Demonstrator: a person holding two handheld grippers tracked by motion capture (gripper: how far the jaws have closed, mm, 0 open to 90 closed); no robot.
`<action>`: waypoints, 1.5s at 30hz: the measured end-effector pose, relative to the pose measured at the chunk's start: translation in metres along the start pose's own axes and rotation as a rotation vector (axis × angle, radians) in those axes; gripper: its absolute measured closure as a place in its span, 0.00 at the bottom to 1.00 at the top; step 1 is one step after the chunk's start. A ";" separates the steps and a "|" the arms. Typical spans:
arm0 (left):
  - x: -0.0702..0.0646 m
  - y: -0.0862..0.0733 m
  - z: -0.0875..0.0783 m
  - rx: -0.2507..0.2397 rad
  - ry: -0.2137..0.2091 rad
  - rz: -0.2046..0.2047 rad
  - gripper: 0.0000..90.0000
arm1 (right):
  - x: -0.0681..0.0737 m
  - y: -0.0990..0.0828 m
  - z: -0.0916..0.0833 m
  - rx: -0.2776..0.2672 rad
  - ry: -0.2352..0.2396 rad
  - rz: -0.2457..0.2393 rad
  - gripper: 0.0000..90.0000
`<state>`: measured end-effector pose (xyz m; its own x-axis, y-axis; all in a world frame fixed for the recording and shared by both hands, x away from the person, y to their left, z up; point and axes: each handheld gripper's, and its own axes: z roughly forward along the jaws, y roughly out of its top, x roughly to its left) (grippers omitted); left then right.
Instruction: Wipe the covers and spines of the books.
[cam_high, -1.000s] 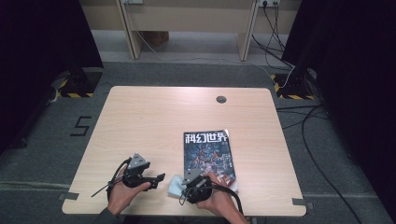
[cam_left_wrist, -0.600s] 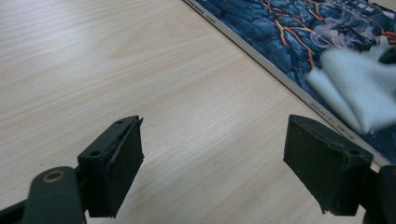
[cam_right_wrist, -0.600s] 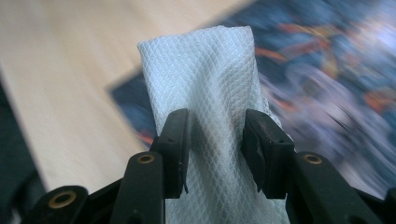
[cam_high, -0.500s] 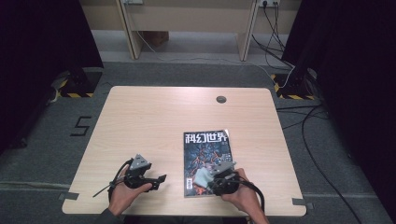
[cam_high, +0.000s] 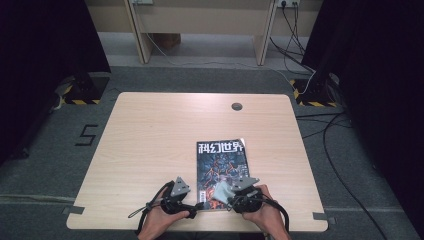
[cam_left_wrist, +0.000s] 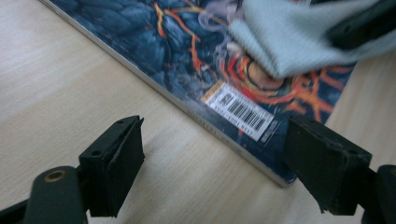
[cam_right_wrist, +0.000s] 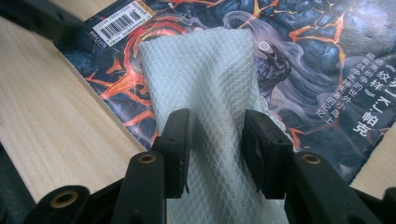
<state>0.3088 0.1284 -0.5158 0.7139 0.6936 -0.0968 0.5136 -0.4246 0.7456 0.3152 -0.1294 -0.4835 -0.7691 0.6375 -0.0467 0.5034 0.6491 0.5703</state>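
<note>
Presently, the table (cam_high: 150, 135) carries a magazine (cam_high: 220, 165) lying flat near its front edge, seemingly so its cover can be wiped. The right gripper (cam_right_wrist: 215, 144) pinches a folded pale cloth (cam_right_wrist: 205, 79) between narrow jaws, the cloth draped forward of the fingertips onto the cover. The left gripper (cam_left_wrist: 219, 163) hovers with jaws wide and empty, the magazine's corner and barcode label (cam_left_wrist: 240, 112) just beyond its fingertips, probably to steady it. Nothing else obstructs; a cable grommet (cam_high: 237, 106) lies well apart.
</note>
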 end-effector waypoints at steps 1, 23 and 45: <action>0.001 0.000 0.000 0.004 -0.003 -0.004 0.19 | -0.002 -0.001 0.000 -0.003 0.006 0.007 0.68; 0.012 -0.002 -0.001 -0.003 0.022 -0.017 0.16 | -0.021 -0.005 -0.001 -0.006 -0.029 0.036 0.66; 0.015 -0.004 0.000 -0.018 0.002 -0.024 0.15 | -0.118 0.045 0.040 -0.026 -0.237 0.202 0.66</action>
<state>0.3174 0.1406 -0.5200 0.7004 0.7045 -0.1142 0.5221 -0.3967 0.7550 0.4445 -0.1590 -0.4857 -0.5393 0.8337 -0.1185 0.6243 0.4903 0.6082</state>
